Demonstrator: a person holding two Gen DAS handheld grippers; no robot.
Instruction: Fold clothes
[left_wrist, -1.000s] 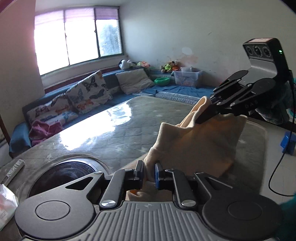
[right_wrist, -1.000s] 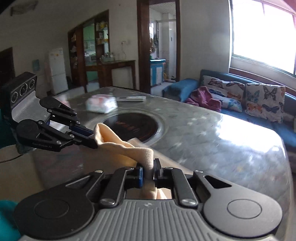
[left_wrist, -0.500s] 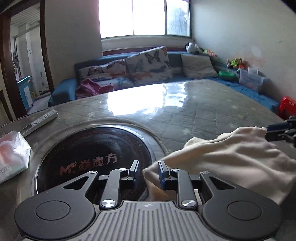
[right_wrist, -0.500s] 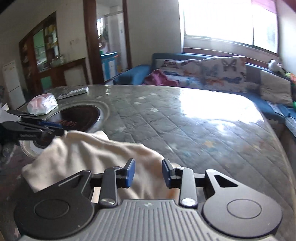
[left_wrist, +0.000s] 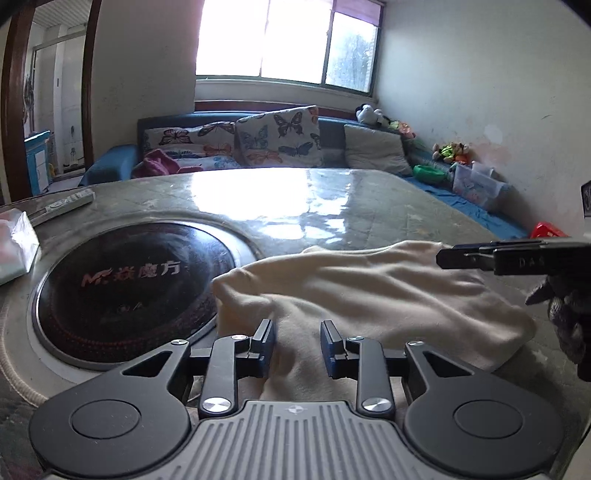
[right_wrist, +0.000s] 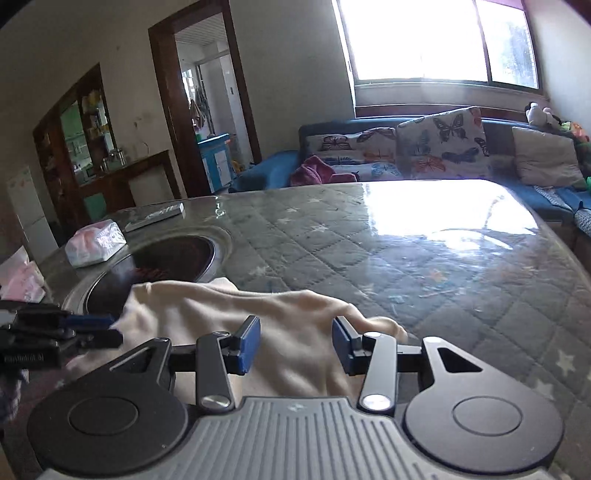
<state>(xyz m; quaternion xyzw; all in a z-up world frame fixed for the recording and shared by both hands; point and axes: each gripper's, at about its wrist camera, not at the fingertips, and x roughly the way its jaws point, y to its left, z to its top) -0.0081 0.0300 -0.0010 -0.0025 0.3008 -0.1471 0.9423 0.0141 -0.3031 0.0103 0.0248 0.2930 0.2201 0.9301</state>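
A cream garment (left_wrist: 369, 295) lies bunched and roughly folded on the glass-topped table (left_wrist: 295, 206), its left edge over the rim of the round black hob (left_wrist: 125, 280). My left gripper (left_wrist: 297, 345) stands open just above the near part of the cloth, nothing between its blue pads. In the right wrist view the same garment (right_wrist: 236, 314) lies under my right gripper (right_wrist: 295, 343), which is open wide and holds nothing. The right gripper's fingers (left_wrist: 491, 256) show at the right of the left wrist view, over the cloth's far corner.
A tissue pack (right_wrist: 96, 242) and a remote control (right_wrist: 155, 218) lie at the table's far left. A sofa (left_wrist: 258, 144) with butterfly cushions runs behind the table under the window. A gloved hand (left_wrist: 565, 314) is at the right edge.
One second ago both grippers held the cloth up in the air, shut on it. They lowered it onto the table and both have opened, letting go; the garment now lies flat.
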